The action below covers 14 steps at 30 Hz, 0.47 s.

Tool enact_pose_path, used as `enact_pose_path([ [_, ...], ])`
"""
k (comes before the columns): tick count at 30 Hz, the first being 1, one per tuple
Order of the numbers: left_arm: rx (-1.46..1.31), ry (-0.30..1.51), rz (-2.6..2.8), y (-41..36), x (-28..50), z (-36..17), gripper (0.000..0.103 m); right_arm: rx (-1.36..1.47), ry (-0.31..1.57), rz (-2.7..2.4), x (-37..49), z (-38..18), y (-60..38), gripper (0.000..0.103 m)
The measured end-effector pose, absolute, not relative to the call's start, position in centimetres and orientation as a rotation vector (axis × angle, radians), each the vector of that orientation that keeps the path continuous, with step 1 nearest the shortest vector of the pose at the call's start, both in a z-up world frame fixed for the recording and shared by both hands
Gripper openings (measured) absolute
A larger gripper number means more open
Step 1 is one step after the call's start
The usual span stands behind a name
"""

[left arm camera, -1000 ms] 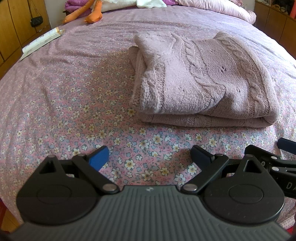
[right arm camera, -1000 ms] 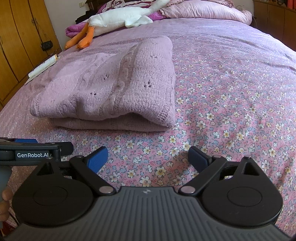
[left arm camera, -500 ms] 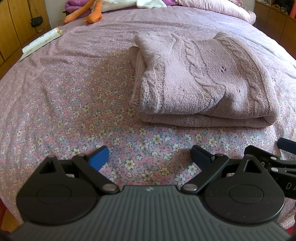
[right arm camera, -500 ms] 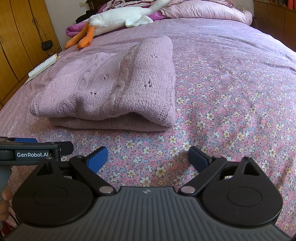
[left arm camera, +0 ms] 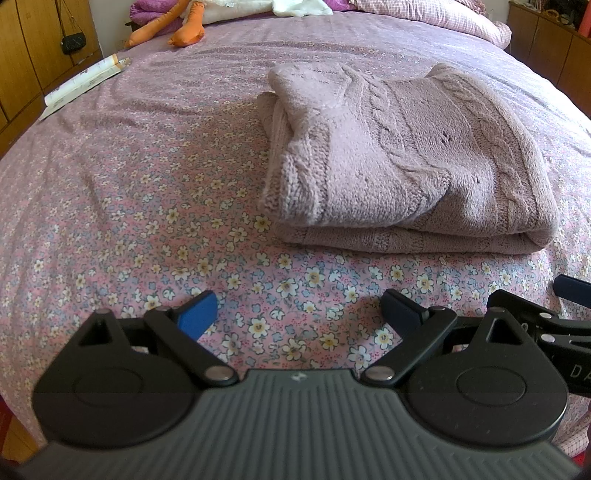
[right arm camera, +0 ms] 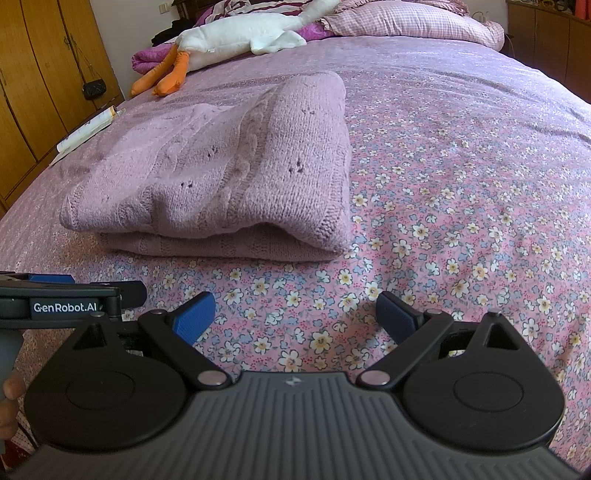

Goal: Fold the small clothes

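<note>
Right now my left gripper (left arm camera: 299, 314) hangs with its blue pads spread wide and nothing between them, just above the floral bedsheet (left arm camera: 129, 206). My right gripper (right arm camera: 295, 314) is likewise spread and empty, beside the left one near the bed's front edge. Ahead of both, apart from the fingers, the mauve cable-knit sweater (right arm camera: 229, 177) lies folded flat on the sheet. Farther back I see a plush goose (right arm camera: 243, 37), a checked pillow (right arm camera: 413, 22) and a tube (left arm camera: 85, 79) by the left edge.
</note>
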<state>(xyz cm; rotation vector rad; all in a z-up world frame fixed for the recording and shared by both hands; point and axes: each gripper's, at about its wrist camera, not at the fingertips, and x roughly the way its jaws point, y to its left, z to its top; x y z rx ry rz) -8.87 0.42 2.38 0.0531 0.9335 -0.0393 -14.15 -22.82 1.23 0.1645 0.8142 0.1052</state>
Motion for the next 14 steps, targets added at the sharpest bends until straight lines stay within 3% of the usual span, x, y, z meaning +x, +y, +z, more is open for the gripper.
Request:
enact_pose_path([
  [14, 0.049, 0.934, -0.039, 0.49, -8.77, 2.35, 0.097, 0.160, 0.817, 0.106, -14.06, 1.19, -22.82, 0.098],
])
